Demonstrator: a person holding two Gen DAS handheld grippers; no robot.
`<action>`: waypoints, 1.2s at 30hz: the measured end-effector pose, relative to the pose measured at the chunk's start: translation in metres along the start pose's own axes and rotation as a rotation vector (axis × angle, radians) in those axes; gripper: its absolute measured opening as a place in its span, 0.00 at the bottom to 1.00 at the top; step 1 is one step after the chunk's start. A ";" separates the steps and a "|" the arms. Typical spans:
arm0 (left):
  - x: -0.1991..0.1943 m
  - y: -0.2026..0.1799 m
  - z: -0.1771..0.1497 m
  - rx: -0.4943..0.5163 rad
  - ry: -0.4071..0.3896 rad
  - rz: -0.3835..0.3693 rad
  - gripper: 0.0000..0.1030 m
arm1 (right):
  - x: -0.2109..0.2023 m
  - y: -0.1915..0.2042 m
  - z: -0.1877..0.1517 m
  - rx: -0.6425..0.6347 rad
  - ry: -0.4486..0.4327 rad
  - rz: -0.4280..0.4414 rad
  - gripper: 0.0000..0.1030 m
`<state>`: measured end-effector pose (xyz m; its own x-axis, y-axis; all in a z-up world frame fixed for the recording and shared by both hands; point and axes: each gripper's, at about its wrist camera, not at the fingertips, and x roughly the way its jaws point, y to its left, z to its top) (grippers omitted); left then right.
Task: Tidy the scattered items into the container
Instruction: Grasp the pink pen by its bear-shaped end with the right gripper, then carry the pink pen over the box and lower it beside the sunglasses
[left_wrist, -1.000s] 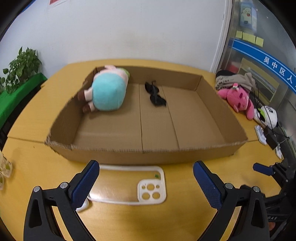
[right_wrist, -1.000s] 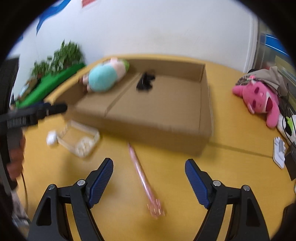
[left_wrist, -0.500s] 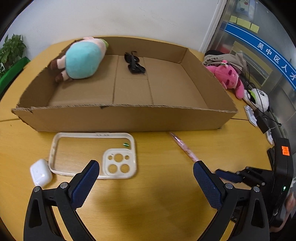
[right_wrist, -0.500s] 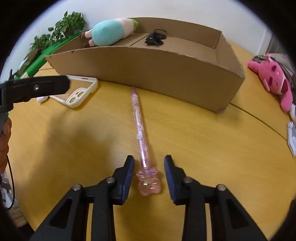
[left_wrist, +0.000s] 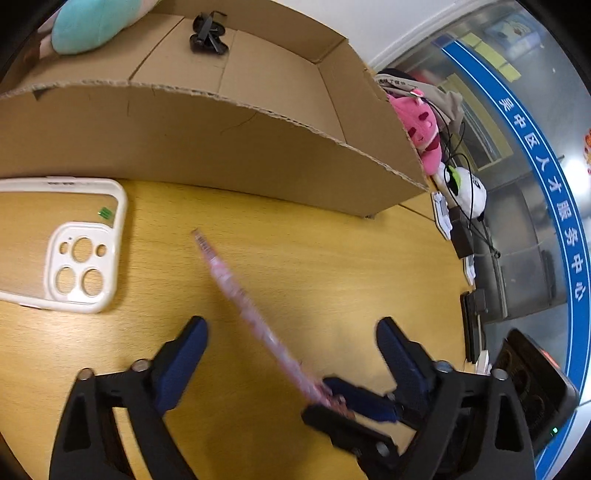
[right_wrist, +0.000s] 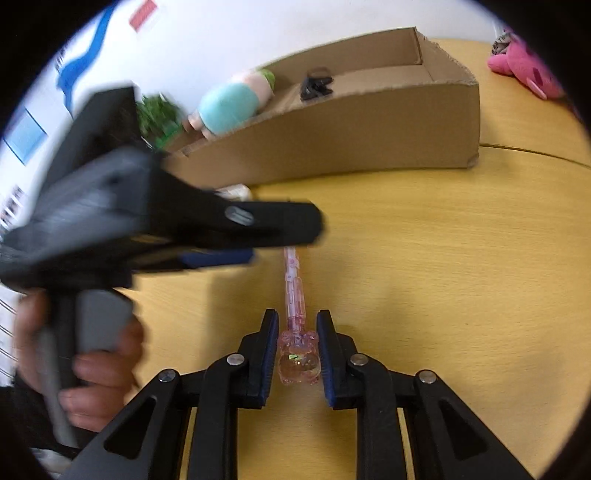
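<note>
A pink translucent pen (right_wrist: 293, 291) lies on the yellow table, tip toward the cardboard box (right_wrist: 332, 140). My right gripper (right_wrist: 297, 347) is shut on its bear-shaped end. In the left wrist view the pen (left_wrist: 236, 284) runs diagonally between my left gripper's (left_wrist: 291, 332) wide jaws, which are closing without touching it. The right gripper (left_wrist: 351, 402) shows there at the pen's near end. A white phone case (left_wrist: 74, 251) lies left of the pen. Inside the box (left_wrist: 221, 147) are a teal plush (left_wrist: 88, 26) and black sunglasses (left_wrist: 207, 37).
A pink plush (left_wrist: 421, 129) and a white panda plush (left_wrist: 465, 188) with cables lie right of the box. In the right wrist view a hand (right_wrist: 92, 362) holds the left gripper (right_wrist: 184, 229) close on the left, covering the pen's far half. A green plant (right_wrist: 159, 118) stands behind.
My right gripper dropped onto the pen and its jaws closed on the bear end. My left gripper swung down and right, from over the phone case to over the pen.
</note>
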<state>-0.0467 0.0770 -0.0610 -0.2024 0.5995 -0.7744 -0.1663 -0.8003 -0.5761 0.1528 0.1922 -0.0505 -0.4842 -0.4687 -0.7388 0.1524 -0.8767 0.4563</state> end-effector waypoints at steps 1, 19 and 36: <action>0.000 0.002 0.002 -0.017 -0.005 -0.006 0.72 | -0.002 0.001 0.000 0.000 -0.007 0.009 0.20; -0.022 0.002 0.014 -0.017 -0.068 -0.043 0.09 | 0.017 0.021 0.006 -0.055 0.054 0.123 0.19; -0.079 -0.057 0.074 0.202 -0.228 0.068 0.09 | -0.010 0.036 0.062 -0.059 -0.131 0.190 0.19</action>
<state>-0.0929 0.0765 0.0524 -0.4270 0.5505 -0.7174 -0.3290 -0.8336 -0.4438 0.1095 0.1724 0.0041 -0.5487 -0.6111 -0.5705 0.2996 -0.7808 0.5482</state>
